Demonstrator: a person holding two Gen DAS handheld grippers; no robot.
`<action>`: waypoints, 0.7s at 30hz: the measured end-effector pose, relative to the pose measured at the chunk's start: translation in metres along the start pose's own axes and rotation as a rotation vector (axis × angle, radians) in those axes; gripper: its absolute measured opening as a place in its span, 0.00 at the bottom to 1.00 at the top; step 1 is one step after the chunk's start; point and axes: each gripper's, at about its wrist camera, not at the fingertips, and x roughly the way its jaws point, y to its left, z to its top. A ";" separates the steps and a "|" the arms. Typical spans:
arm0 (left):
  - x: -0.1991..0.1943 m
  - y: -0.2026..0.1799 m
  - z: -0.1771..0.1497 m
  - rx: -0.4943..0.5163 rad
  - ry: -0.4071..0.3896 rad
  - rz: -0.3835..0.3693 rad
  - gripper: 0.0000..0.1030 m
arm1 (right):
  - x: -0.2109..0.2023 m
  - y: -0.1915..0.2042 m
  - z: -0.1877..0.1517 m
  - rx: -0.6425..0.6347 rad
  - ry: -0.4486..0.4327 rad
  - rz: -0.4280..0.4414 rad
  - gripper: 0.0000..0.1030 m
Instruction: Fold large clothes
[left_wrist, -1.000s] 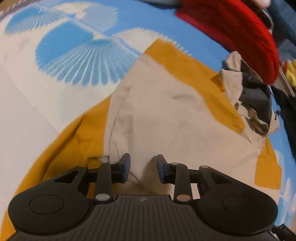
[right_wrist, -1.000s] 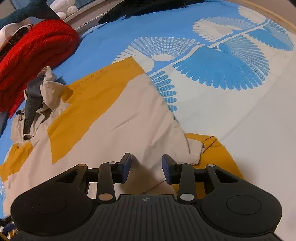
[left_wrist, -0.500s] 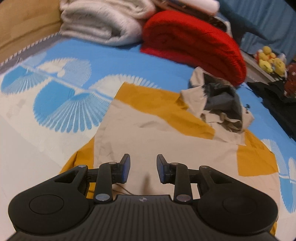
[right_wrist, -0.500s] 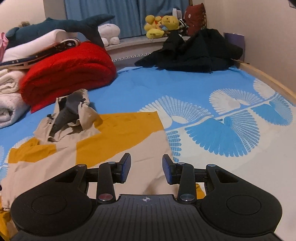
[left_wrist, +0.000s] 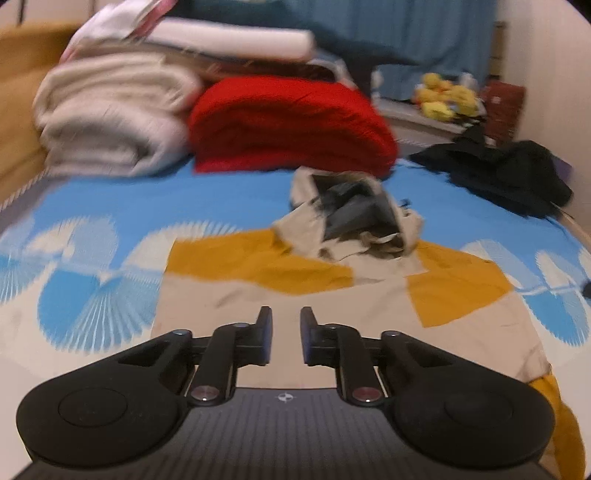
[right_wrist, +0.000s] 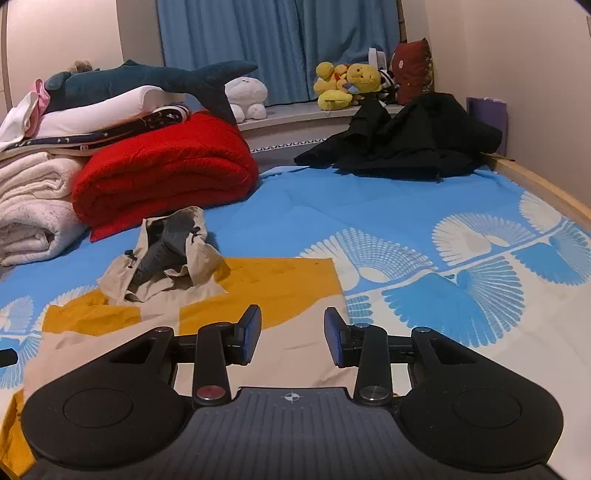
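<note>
My left fingers (left_wrist: 264, 332) are a little apart and hold nothing. My right fingers (right_wrist: 250, 332) are wider apart and hold nothing too. My left gripper (left_wrist: 282, 334) and my right gripper (right_wrist: 291, 334) both hang over the near part of the jacket (left_wrist: 258, 295).

The jacket is tan and yellow. It lies mostly flat on the bed sheet (right_wrist: 369, 206), which is blue with white fan shapes. Its hood (right_wrist: 170, 251) is bunched up at the far end, and the dark grey inside of the hood shows. I see no boxes or baskets.

Behind the hood sits a rolled red blanket (right_wrist: 166, 173). It is near the hood. Beside the red blanket is a stack of white blankets (right_wrist: 33, 206). More folded bedding and a blue shark toy (right_wrist: 155, 79) lie on top of the pile. A heap of black clothes (right_wrist: 413, 140) lies at the far right of the bed, well apart from the jacket. Yellow soft toys (right_wrist: 347, 86) sit on the ledge by the blue curtain (right_wrist: 277, 44).

The left view is blurry, so small things there are hard to see. My grippers hide the near edge of the jacket. A bit of yellow cloth pokes out at the low corners.
</note>
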 end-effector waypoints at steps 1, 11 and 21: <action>-0.001 -0.003 0.002 0.009 -0.009 -0.015 0.10 | 0.001 0.000 0.002 0.008 0.001 0.016 0.38; 0.085 -0.019 0.094 -0.088 0.049 -0.016 0.09 | 0.014 -0.007 0.025 0.024 0.001 0.078 0.06; 0.255 -0.030 0.178 -0.111 0.138 0.016 0.09 | 0.043 -0.036 0.024 0.037 0.111 0.008 0.19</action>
